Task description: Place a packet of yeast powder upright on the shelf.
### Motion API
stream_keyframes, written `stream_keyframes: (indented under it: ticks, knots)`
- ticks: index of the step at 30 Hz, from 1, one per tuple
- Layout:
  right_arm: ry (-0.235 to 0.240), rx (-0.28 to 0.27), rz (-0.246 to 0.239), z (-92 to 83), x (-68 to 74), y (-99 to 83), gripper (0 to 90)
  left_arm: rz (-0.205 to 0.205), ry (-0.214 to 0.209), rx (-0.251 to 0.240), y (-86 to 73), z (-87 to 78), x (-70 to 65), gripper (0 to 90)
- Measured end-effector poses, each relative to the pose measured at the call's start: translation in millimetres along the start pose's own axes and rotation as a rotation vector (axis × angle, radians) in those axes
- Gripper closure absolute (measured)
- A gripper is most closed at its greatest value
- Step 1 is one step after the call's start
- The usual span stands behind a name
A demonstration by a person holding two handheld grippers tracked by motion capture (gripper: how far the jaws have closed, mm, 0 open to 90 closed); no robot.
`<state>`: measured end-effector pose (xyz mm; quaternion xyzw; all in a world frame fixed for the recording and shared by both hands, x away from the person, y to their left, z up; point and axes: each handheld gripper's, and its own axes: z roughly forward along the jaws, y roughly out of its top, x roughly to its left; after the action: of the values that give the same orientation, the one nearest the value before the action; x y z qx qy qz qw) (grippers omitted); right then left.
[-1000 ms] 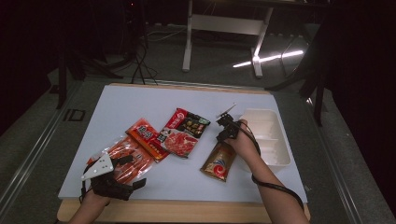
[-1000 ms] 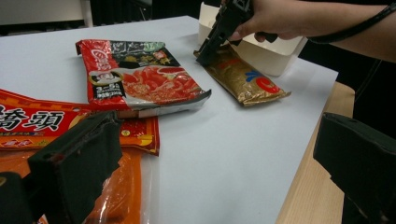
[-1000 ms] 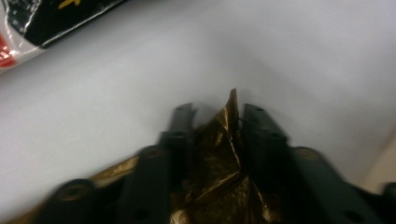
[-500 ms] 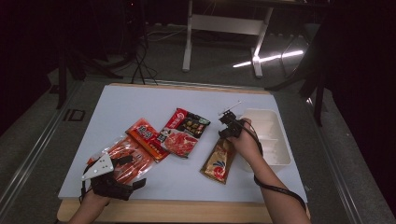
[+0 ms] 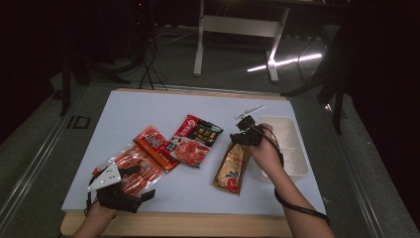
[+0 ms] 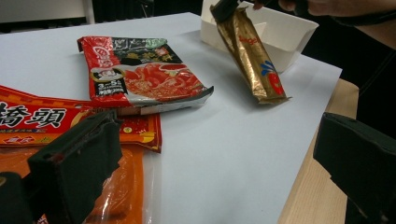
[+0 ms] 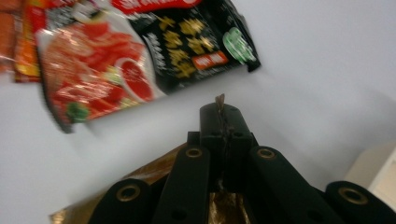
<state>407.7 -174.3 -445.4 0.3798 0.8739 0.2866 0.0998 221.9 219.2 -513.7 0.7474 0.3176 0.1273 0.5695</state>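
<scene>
One gold pouch (image 5: 232, 167) hangs pinched by its top edge in the closed right gripper (image 5: 243, 134) beside the white tray (image 5: 297, 168), not yet inside; three packets remain on the tabletop

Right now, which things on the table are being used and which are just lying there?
In use:
- right gripper, shut on the top edge of the gold foil packet
- gold foil packet, its top end lifted
- white plastic tray beside it, a likely target

Lying about:
- red-and-black food pouch
- red flat packet
- clear orange-filled bag
- left gripper, open
</scene>
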Motion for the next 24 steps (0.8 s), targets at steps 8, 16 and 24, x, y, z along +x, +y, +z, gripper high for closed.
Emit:
stream_keyframes:
  ticks: [8, 16, 24]
  knots:
    - [0.04, -0.078, -0.039, -25.7, 14.1, 6.3, 89.9, 0.0, -0.001, 0.0, -0.1, 0.5, 0.1, 1.3]
    - [0.041, -0.19, -0.068, -57.4, 22.9, 19.9, 89.9, 0.002, 0.003, 0.008, -0.5, 0.9, 0.4, 1.3]
    - [0.024, -0.246, -0.097, -79.4, 26.0, 34.8, 89.9, -0.003, 0.003, 0.003, -0.2, 0.7, 0.6, 1.3]
